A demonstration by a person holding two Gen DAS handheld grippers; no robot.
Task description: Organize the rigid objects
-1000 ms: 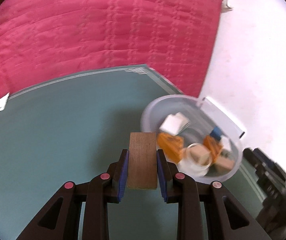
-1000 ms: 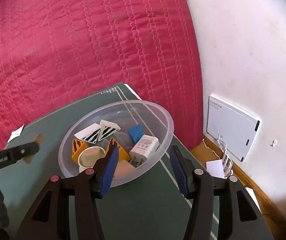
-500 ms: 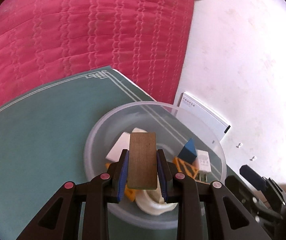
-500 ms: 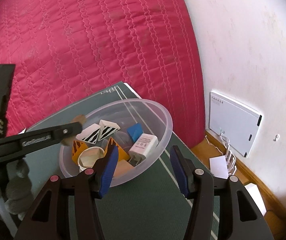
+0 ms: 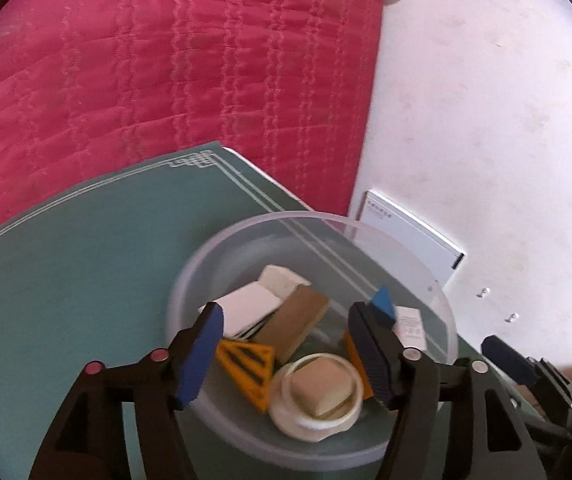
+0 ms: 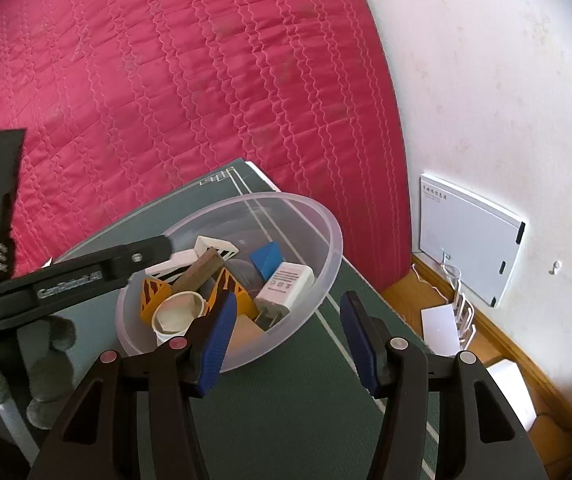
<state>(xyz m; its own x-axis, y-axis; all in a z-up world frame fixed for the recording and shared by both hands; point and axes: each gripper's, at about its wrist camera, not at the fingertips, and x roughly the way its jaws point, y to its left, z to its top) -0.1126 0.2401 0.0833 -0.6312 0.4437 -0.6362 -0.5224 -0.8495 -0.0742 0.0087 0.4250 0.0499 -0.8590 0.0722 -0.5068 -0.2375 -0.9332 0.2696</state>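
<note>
**Wooden block released into bowl; both jaws spread**

Since the frame half a second back, the left gripper (image 5: 286,344) has let go: its jaws, then clamped on the wooden block (image 5: 292,326), now stand wide apart over the bowl (image 5: 190,276). We see the block lying tilted inside the bowl, resting against a white striped piece (image 5: 246,312), clear of both blue pads.

The left wrist view shows the bowl contents from above: a yellow wedge with black stripes (image 5: 248,364), a white round cup (image 5: 318,396) with a tan piece sitting in it, a blue wedge (image 5: 384,302) and a white charger (image 5: 410,322). The right wrist view adds what the left cannot: the left gripper's own finger (image 6: 86,276) reaching over the bowl rim (image 6: 336,236), and the block (image 6: 202,268) seen from the side, leaning among the pieces.

The right gripper (image 6: 286,340) hangs at the near side of the bowl with jaws open, holding nothing.

The bowl sits on a green mat (image 6: 286,400) with pale border lines covering the counter, near the mat's far corner. Behind lies a quilted red bedspread (image 6: 166,80); to the right a white wall (image 6: 506,80) with a white panel (image 6: 470,240) low down, above a wooden floor strip.

Left of the bowl the mat (image 5: 66,280) runs open in the left wrist view; on the right its edge is close.
</note>
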